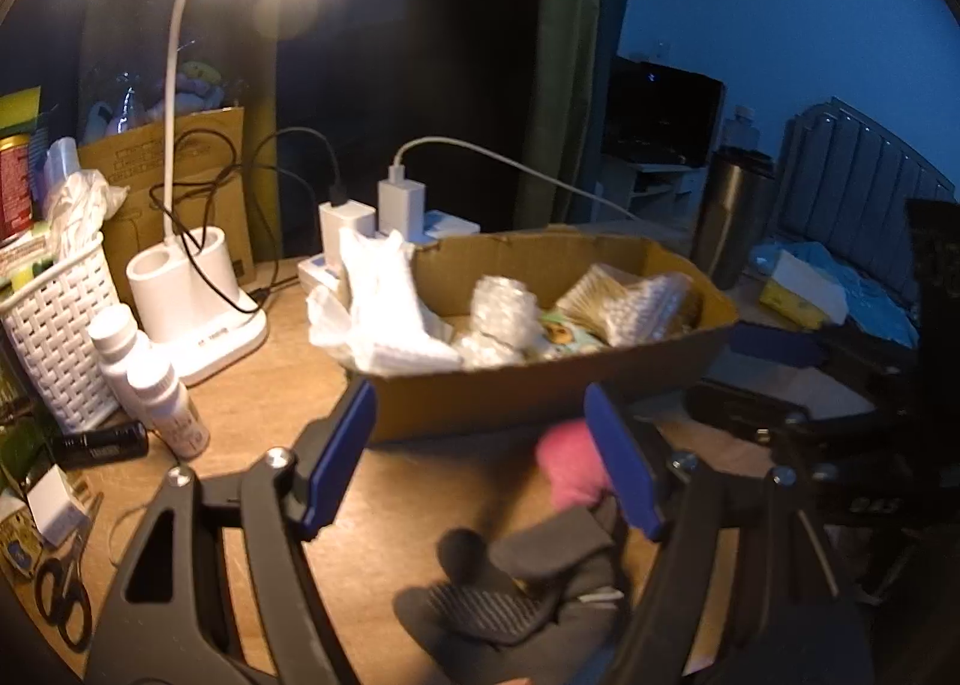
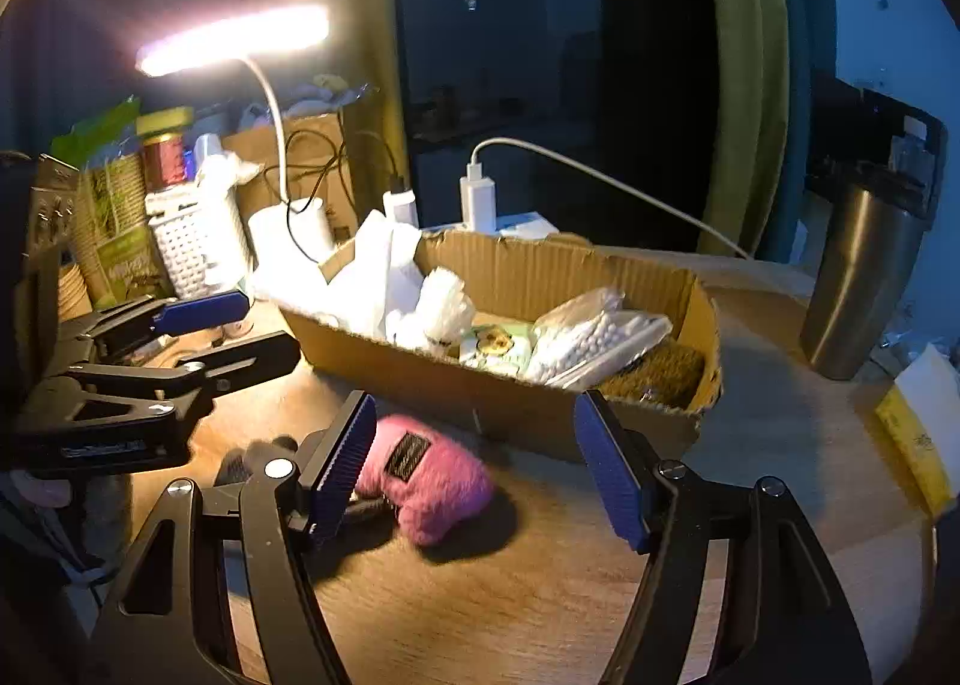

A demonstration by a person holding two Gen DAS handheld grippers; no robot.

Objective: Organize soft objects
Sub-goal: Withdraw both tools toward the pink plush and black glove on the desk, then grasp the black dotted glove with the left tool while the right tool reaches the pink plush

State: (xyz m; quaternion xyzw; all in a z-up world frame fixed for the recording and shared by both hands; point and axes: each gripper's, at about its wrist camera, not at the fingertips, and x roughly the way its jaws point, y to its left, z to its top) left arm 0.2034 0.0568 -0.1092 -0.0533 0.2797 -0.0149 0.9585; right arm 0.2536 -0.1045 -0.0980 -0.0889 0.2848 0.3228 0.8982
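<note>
Lamplit wood and torn cardboard set the scene as two hand-held claws hang over a cluttered table (image 2: pixel 540 583), both with jaws apart and nothing between the pads.

At nine o'clock in the right wrist view, the left claw (image 2: pixel 240 328) hovers clear of the table, its blue-tipped fingers spread. In its own view the left claw (image 1: pixel 480 457) frames a dark grey glove (image 1: pixel 540 583) lying flat at six o'clock, with a pink plush toy (image 1: pixel 570 469) just beyond it near the right-hand finger.

Seen at centre from the right wrist, the plush (image 2: pixel 426 475) lies on the table just in front of the cardboard box (image 2: pixel 510 403), apparently touching the glove (image 2: pixel 258 460) at its eight o'clock. The right claw (image 2: pixel 474 463) stands open above it; the left-hand finger overlaps the toy's edge in the frame, though contact cannot be confirmed.

The box, at twelve o'clock from the plush, already holds bubble wrap (image 2: pixel 444 313), white foam sheeting (image 2: pixel 372 277) and bagged cotton swabs (image 2: pixel 582 343).

Judged from this layout, the step in hand is picking up a loose soft item for the box. Doing it well probably means centring the jaws over the plush's thick middle, lowering until both pads flank it, and closing gently so it compresses without slipping. The glove should be taken separately by the left claw, pinched at a raised fold. Lifts need to clear the box's ragged front wall.
</note>
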